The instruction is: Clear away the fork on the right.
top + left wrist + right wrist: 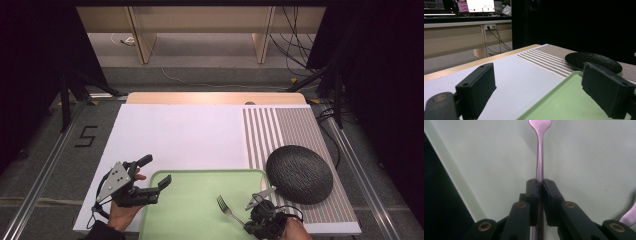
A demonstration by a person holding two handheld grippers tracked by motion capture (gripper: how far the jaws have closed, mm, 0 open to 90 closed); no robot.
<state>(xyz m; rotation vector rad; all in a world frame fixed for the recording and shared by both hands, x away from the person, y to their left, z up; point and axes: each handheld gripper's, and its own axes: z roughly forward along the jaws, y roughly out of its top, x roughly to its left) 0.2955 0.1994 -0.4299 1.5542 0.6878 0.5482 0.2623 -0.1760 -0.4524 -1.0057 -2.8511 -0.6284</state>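
Both pads of the right gripper (541,185) clamp the fork (539,157) handle above the tray (486,170).

A white-topped table (180,135) fills the frame's centre, bearing a striped placemat (290,130) at right, a green tray (200,210) at the lower edge and a dark round dish (299,173) on the placemat.

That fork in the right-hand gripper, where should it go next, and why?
Probably straight down onto the green tray, then let go. The right gripper has its jaws clamped on the fork by the handle, tines pointing forward over bare tray. The left gripper waits open at the tray's left edge, holding nothing.
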